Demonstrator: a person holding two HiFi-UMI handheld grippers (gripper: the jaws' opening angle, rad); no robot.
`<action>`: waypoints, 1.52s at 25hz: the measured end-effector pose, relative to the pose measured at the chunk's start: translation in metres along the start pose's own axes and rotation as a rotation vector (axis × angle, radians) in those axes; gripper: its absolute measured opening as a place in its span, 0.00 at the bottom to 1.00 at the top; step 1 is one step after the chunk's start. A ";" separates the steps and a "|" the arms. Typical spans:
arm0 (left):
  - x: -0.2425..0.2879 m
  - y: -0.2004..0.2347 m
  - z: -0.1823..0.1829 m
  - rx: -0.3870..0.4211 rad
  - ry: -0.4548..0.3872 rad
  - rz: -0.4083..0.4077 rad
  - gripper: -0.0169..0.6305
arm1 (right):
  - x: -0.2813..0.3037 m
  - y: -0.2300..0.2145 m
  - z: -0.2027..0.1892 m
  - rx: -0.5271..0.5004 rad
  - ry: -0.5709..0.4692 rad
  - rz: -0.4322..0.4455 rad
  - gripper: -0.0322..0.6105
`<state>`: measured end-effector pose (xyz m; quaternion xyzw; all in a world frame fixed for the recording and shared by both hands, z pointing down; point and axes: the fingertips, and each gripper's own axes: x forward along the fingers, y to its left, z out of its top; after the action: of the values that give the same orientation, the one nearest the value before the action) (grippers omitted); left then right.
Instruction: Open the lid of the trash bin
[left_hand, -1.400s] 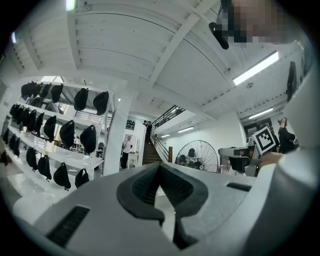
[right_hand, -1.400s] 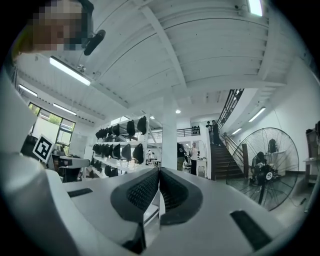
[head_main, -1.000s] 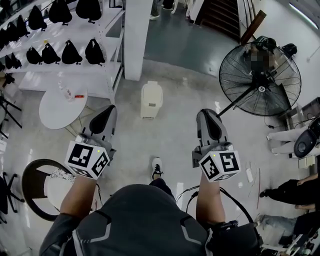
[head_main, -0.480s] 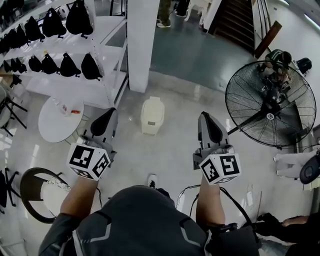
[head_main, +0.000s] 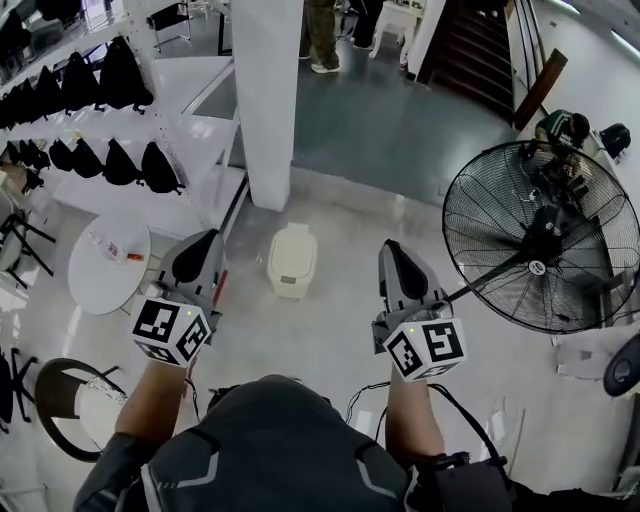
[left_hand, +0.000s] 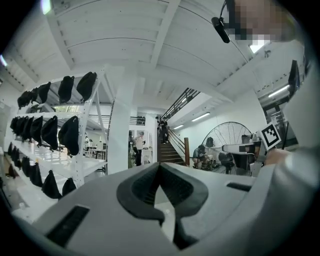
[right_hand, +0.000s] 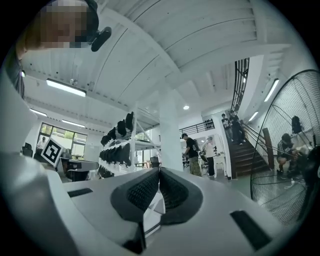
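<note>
We see the cream trash bin (head_main: 291, 262) standing on the floor just before a white pillar (head_main: 267, 100), its lid down. The left gripper (head_main: 203, 240) and right gripper (head_main: 391, 250) are carried level, one to either side of the bin in the head view and both apart from it. Each gripper's jaws are pressed together, holding nothing. A large floor fan (head_main: 540, 250) stands at the right.

no legible words, brands or numbers anywhere, only letterless black-and-white square markers, on the cube (head_main: 170, 331) of the left gripper (head_main: 208, 238), on the cube (head_main: 426, 348) of the right gripper (head_main: 391, 247)
</note>
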<state>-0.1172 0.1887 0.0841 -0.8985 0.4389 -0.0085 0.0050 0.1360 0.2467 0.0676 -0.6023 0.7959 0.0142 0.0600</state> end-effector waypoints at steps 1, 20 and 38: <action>0.008 -0.001 0.001 0.002 0.001 0.002 0.04 | 0.003 -0.010 0.000 0.009 -0.013 -0.008 0.09; 0.132 0.066 -0.004 0.023 -0.004 -0.113 0.04 | 0.122 -0.037 -0.013 -0.018 0.024 -0.078 0.09; 0.261 0.159 -0.132 0.001 0.208 -0.327 0.04 | 0.279 -0.056 -0.169 0.012 0.287 -0.116 0.21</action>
<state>-0.0846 -0.1155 0.2164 -0.9522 0.2849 -0.1025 -0.0412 0.1016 -0.0520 0.2067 -0.6429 0.7601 -0.0802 -0.0498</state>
